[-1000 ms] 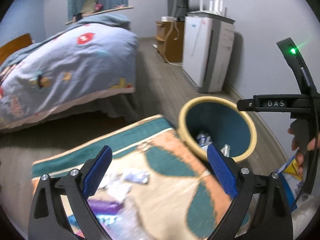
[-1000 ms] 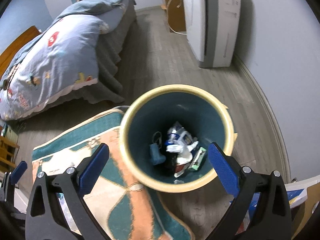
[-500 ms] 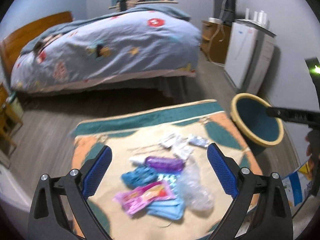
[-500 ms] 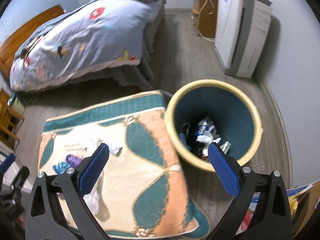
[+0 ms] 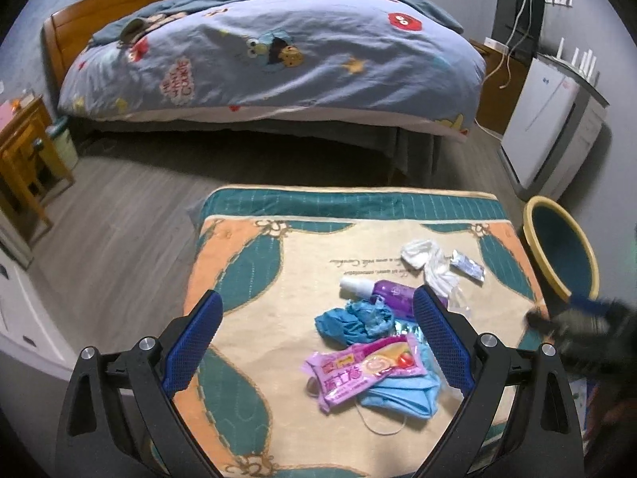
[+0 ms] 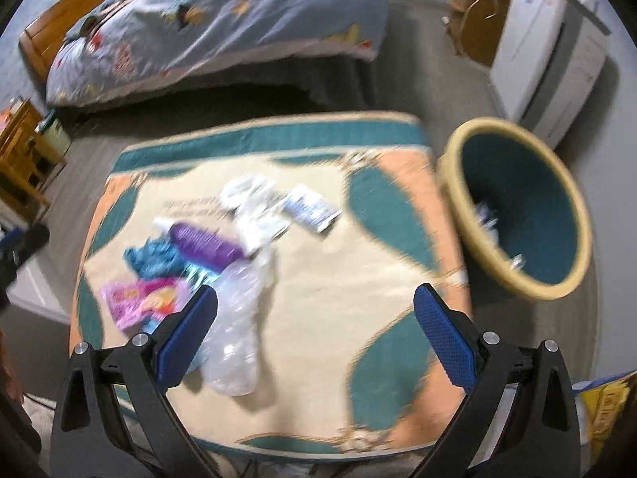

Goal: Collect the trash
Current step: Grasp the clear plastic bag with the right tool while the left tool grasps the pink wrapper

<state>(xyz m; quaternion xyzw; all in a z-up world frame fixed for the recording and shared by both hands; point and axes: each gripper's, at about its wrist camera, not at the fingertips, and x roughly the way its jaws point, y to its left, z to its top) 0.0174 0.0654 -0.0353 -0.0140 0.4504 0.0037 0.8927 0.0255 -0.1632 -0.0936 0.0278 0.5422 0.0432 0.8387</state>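
Trash lies on a patterned cloth-covered table (image 5: pixel 247 263) (image 6: pixel 326 279): a pink snack wrapper (image 5: pixel 362 370) (image 6: pixel 139 300), a crumpled blue glove (image 5: pixel 352 320) (image 6: pixel 153 257), a purple bottle (image 5: pixel 392 290) (image 6: pixel 205 241), white tissue (image 5: pixel 428 263) (image 6: pixel 254 207), a small silver packet (image 5: pixel 467 266) (image 6: pixel 310 207), a blue face mask (image 5: pixel 402 394) and a clear plastic bag (image 6: pixel 235 334). A yellow-rimmed teal bin (image 5: pixel 561 255) (image 6: pixel 517 207) stands right of the table with trash inside. My left gripper (image 5: pixel 316 342) hovers open over the pile. My right gripper (image 6: pixel 316 336) is open above the table's near edge, empty.
A bed (image 5: pixel 278 47) with a blue cartoon duvet fills the back. A white appliance (image 5: pixel 549 127) and a wooden cabinet (image 5: pixel 493 91) stand along the right wall. A wooden nightstand (image 5: pixel 24 159) is at the left. Grey floor surrounds the table.
Both grippers have swung left, away from the bin and over the table. The trash pile has come into full view. Both stay open.
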